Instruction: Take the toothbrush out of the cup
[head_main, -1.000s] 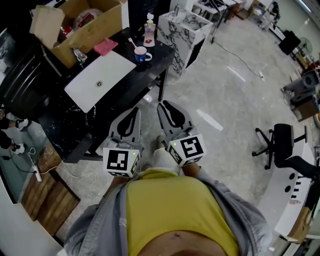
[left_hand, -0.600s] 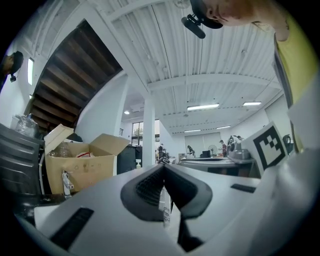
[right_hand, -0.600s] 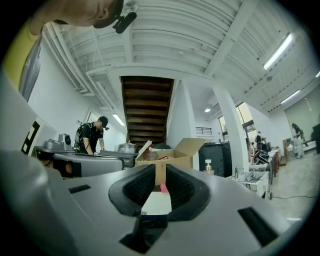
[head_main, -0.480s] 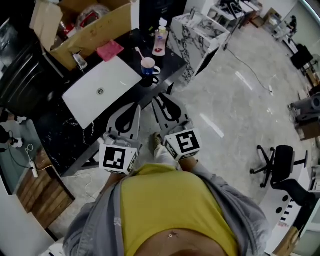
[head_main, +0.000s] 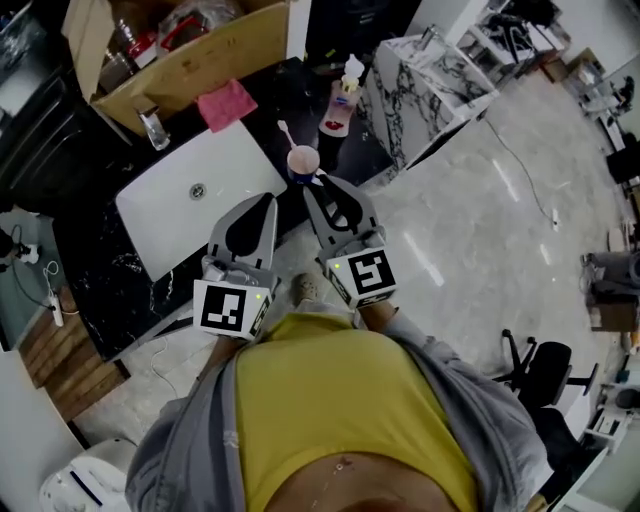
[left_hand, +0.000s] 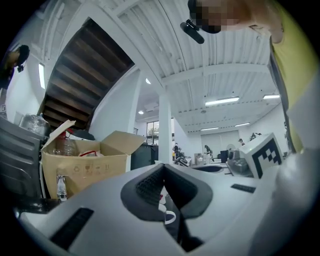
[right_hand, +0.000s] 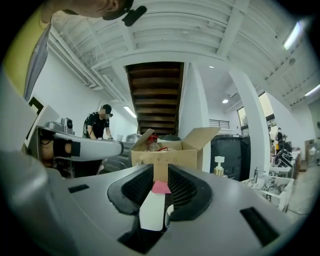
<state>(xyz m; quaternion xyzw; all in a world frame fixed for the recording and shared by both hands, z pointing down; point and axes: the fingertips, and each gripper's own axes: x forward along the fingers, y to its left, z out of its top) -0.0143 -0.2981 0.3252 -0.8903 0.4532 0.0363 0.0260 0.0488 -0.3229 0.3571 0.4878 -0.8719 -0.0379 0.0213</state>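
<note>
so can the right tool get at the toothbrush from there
Probably yes. The right tool sits just short of the cup, jaws opening and empty, and the toothbrush stands clear above the rim with nothing between.

One overhead, two level; common box (head_main: 205, 58) (left_hand: 82, 167) (right_hand: 165, 157)

cup (head_main: 303, 161): small mug, dark outside, pale pinkish inside; upright on the black table (head_main: 292, 88) near its front edge, just beside the corner of the closed white laptop (head_main: 175, 215)
toothbrush (head_main: 286, 134): pale, slim; standing in the cup, handle end down inside — leaning over the rim, head clear above it
</note>
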